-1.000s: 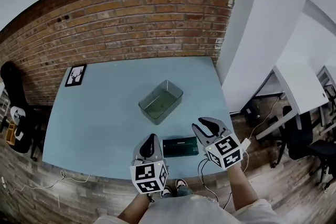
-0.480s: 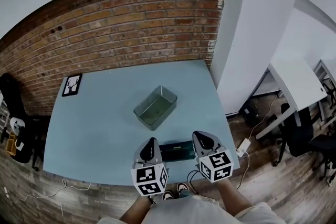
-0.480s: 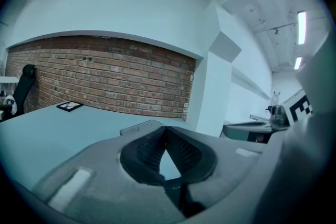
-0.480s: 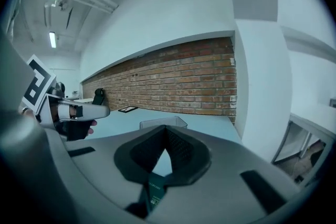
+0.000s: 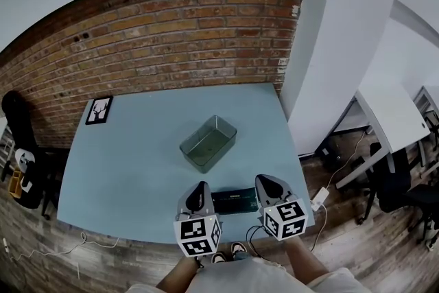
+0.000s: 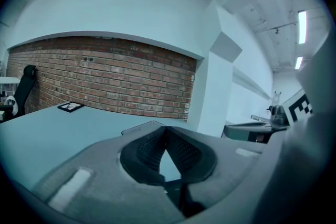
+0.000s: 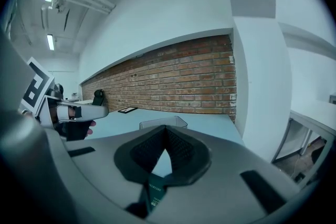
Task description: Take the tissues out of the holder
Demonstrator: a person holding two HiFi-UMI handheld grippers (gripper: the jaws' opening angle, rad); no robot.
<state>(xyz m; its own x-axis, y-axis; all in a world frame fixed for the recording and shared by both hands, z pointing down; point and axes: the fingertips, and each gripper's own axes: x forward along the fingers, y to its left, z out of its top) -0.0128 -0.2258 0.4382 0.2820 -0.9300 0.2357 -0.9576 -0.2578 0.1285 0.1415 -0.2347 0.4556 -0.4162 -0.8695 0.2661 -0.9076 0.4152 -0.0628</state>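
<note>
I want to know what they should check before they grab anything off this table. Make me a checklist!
1. Left tool open and ready to grab: not ok. Its jaws are together with nothing between them.
2. Right tool open and ready: not ok. It is also shut and empty.
3. Clear bin standing upright on the table: ok.
4. Tissues visible inside the bin: cannot tell.
5. Dark box safely on the table: ok, though it lies near the front edge, between the two tools.
6. Tools touching anything yet: ok, both are apart from the bin.
</note>
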